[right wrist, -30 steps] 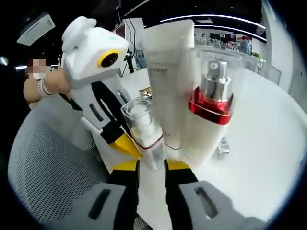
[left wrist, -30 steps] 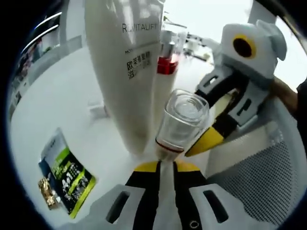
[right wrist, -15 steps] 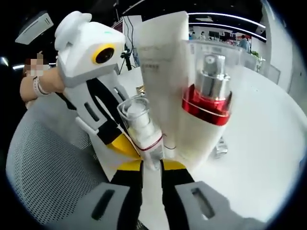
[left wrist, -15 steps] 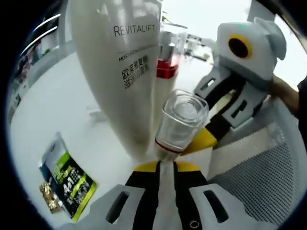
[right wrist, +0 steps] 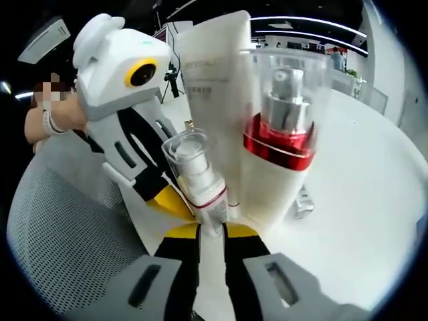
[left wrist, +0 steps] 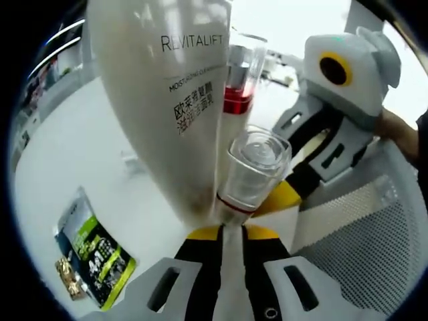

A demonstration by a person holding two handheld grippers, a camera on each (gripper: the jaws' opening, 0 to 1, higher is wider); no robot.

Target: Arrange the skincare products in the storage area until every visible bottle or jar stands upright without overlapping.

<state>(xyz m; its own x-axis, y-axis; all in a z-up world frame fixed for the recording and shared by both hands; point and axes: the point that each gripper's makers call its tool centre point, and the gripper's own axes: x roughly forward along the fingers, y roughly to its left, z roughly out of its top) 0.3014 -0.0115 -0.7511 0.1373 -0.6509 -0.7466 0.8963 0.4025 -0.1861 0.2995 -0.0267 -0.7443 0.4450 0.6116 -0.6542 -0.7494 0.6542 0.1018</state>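
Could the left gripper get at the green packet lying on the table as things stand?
Probably not yet: the left gripper is shut on the small clear-capped bottle, so it would have to let go first. The green packet itself lies uncovered on the table.

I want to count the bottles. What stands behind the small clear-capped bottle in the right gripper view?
Behind the small clear-capped bottle stand a white tube and a red-collared pump bottle. Their bases are partly covered.

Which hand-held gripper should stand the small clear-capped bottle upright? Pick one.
Left, narrowly. Both seem shut on the small bottle, but the left hand-held gripper has open table beside it, while the pump bottle and tube stand tight against the right hand-held gripper.
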